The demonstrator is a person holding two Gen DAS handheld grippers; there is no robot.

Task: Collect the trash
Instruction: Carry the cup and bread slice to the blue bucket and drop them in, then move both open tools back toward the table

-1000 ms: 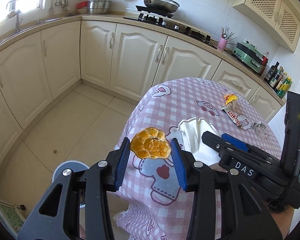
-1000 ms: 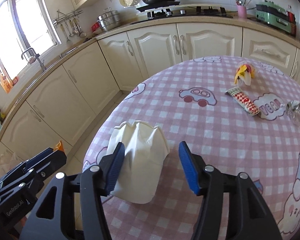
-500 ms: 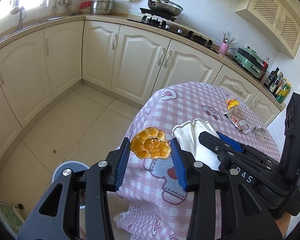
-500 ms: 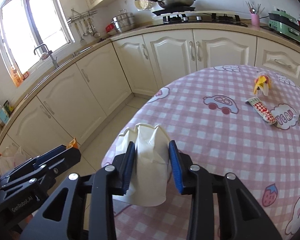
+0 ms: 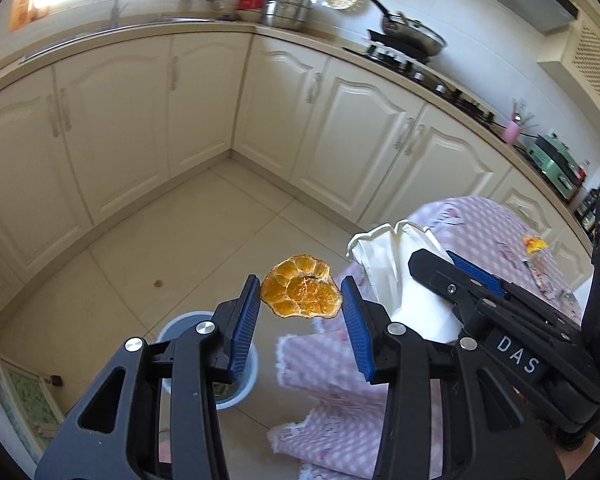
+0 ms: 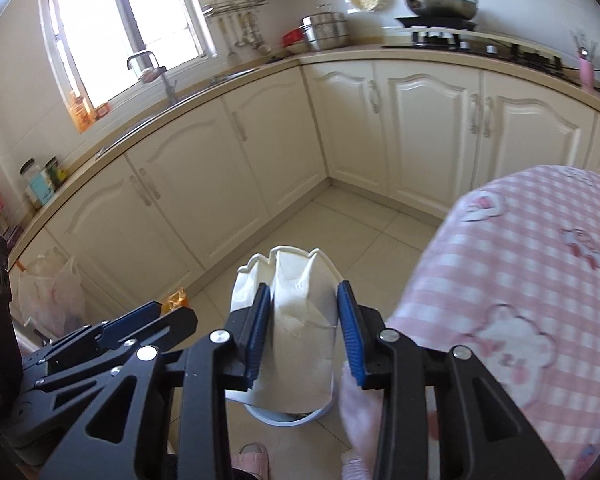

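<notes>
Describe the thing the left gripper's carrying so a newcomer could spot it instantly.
Start at the round table with the pink checked cloth; just off its near edge, above the tiled floor, the left gripper holds an orange peel between its blue jaws. Next to it is a crumpled white paper cup, but the peel is flat, bright orange and segment-marked.

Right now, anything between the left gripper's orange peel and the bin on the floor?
Nothing: in the left wrist view the orange peel hangs in the left gripper over bare floor tile, with the bin below, partly hidden by a finger.
</notes>
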